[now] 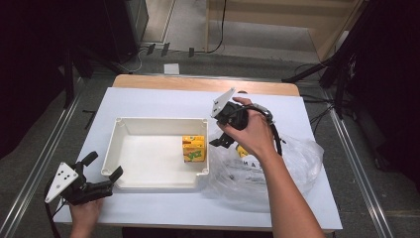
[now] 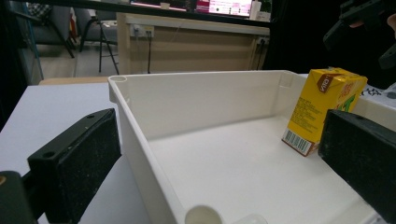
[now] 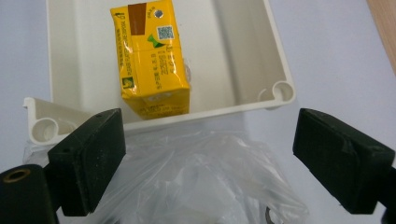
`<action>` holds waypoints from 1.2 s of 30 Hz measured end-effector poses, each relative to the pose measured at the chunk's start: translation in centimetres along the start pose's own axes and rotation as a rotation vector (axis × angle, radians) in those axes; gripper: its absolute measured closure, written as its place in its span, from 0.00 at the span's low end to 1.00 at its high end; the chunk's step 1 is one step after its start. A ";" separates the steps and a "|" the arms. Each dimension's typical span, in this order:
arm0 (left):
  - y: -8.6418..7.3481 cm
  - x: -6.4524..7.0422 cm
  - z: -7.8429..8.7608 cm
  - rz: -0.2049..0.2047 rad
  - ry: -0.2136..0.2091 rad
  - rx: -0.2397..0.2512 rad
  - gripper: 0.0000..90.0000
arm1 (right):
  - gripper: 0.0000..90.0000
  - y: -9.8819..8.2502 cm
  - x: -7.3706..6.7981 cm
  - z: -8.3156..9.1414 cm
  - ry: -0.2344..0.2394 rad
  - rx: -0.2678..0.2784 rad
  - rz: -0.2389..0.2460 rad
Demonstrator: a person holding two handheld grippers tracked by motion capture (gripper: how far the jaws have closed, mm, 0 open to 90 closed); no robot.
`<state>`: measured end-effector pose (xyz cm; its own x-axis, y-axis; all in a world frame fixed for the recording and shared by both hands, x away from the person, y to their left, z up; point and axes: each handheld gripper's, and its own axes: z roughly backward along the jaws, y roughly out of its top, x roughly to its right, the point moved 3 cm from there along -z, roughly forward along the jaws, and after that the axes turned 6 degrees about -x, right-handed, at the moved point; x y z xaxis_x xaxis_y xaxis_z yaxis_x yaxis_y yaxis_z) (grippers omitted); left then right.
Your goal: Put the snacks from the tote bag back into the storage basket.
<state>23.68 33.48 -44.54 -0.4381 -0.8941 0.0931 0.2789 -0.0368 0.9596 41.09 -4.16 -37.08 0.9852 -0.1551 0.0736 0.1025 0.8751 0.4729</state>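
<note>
White-covered table [image 1: 148,101] on grey floor; both tongs [image 1: 101,174] [image 1: 218,130] gape wide, empty.

Yellow carton [image 3: 152,56] with brown corner, perhaps green print; white tray [image 1: 148,121]; clear bag [image 1: 297,168].

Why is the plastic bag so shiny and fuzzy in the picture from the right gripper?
In the right gripper view the plastic bag lies very near the lens, so it blurs and catches pale glare, while the juice carton stays sharp. In the high view the room around the table is dark. In the left gripper view the near tray rim blurs.
</note>
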 end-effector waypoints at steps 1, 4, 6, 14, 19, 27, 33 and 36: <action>0.0 0.0 0.0 0.000 0.001 0.000 0.00 | 0.11 -0.3 0.0 0.1 0.000 0.004 -0.004; 0.0 0.0 0.0 0.000 -0.001 0.000 0.00 | 0.11 -1.0 0.1 0.4 -0.008 0.030 -0.018; 0.0 0.0 0.0 0.000 -0.001 0.000 0.00 | 0.11 -1.5 0.1 0.7 -0.017 0.039 -0.031; 0.0 0.0 0.0 0.000 0.000 -0.001 0.00 | 0.11 -3.6 0.1 1.6 -0.037 0.082 -0.079; 0.0 0.0 0.0 -0.001 -0.001 0.000 0.00 | 0.09 -4.9 0.0 1.9 -0.054 0.107 -0.103; 0.0 0.0 0.0 -0.001 0.000 -0.002 0.00 | 0.09 -6.7 -0.1 2.5 -0.078 0.157 -0.137; 0.0 0.1 0.0 -0.002 -0.001 -0.002 0.00 | 0.09 -7.7 -0.3 2.6 -0.091 0.185 -0.155; 0.0 0.0 0.0 -0.002 -0.001 -0.003 0.00 | 0.09 -8.2 -0.4 2.7 -0.094 0.194 -0.164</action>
<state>23.65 33.44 -44.55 -0.4397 -0.8935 0.0915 0.2803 -0.0397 0.9591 39.53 -12.48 -38.65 0.9394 -0.3375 0.0594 0.2223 0.7321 0.6439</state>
